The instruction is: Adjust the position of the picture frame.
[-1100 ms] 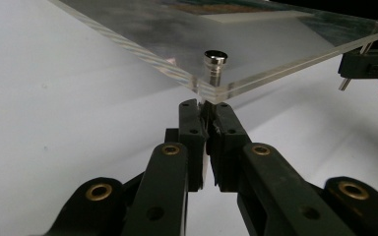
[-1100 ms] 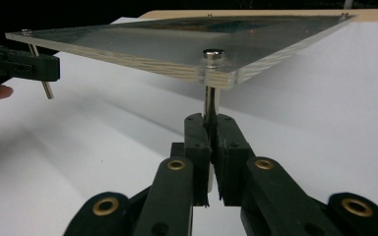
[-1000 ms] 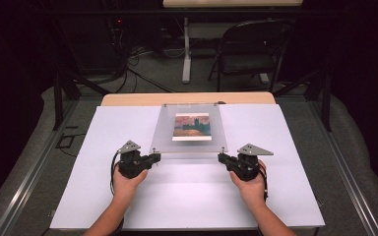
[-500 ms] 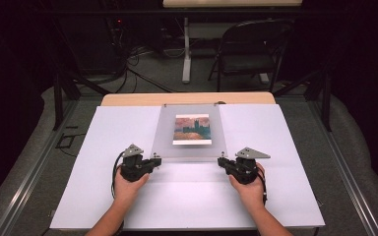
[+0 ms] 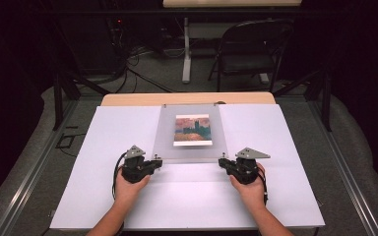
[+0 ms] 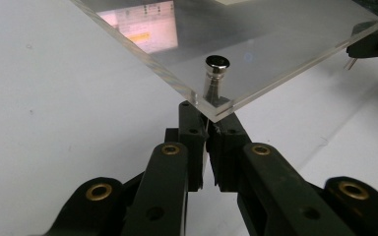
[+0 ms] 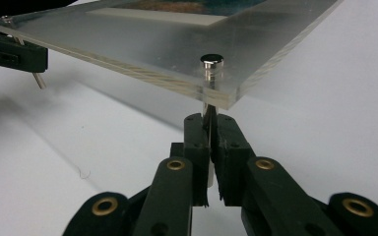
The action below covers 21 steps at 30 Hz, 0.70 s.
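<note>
A clear acrylic panel [image 5: 189,132] with a landscape picture [image 5: 193,130] inside it lies at the middle of the white table. My left gripper [image 5: 156,161] is shut on the thin metal pin [image 6: 207,129] that hangs under the panel's near left corner, below a silver stud [image 6: 216,73]. At the near right corner my right gripper [image 5: 222,162] is shut on the matching pin [image 7: 208,115] under its own stud [image 7: 211,61]. The near edge of the panel is held off the table and casts a shadow below.
The white sheet [image 5: 103,187] covers the table, whose wooden back edge [image 5: 187,98] shows behind it. A folding chair [image 5: 251,49] and cables stand on the dark floor beyond. Metal rails [image 5: 24,182] run along both sides of the table.
Both grippers and the panel's near edge have shifted slightly toward me; the panel now looks longer in the high view. The jaws stay shut on the pins.
</note>
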### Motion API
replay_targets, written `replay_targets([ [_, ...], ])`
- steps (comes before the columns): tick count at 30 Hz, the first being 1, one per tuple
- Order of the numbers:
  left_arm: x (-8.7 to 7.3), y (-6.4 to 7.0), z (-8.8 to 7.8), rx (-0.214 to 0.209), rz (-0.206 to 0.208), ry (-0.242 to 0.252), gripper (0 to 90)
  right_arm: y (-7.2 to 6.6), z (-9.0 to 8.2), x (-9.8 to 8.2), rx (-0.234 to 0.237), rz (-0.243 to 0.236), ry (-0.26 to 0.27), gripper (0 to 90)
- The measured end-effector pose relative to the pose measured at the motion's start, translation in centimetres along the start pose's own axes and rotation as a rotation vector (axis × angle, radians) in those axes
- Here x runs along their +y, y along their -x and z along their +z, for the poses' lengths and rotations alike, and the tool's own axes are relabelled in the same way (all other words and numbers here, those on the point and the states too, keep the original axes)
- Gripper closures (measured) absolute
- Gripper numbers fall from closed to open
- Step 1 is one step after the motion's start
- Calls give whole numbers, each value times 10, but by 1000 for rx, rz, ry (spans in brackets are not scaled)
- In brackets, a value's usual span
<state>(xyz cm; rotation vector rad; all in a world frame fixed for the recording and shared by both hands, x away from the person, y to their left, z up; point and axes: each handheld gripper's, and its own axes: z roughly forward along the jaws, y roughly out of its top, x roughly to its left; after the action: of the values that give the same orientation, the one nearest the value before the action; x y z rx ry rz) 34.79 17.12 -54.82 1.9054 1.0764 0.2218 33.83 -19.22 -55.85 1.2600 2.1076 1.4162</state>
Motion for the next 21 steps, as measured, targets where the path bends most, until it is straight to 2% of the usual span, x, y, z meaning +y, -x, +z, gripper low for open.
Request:
replay_targets([
  [7, -3, 0, 3, 7, 10, -23, 846, 1, 2, -3, -3, 12, -13, 845],
  [11, -6, -1, 8, 16, 16, -50, 843, 2, 6, -8, -6, 16, -48, 840],
  [15, -7, 0, 8, 17, 7, -42, 841, 0, 6, -7, -16, 5, -55, 840],
  [21, -8, 0, 7, 11, -9, -27, 823, 1, 5, -8, -13, 26, -50, 815],
])
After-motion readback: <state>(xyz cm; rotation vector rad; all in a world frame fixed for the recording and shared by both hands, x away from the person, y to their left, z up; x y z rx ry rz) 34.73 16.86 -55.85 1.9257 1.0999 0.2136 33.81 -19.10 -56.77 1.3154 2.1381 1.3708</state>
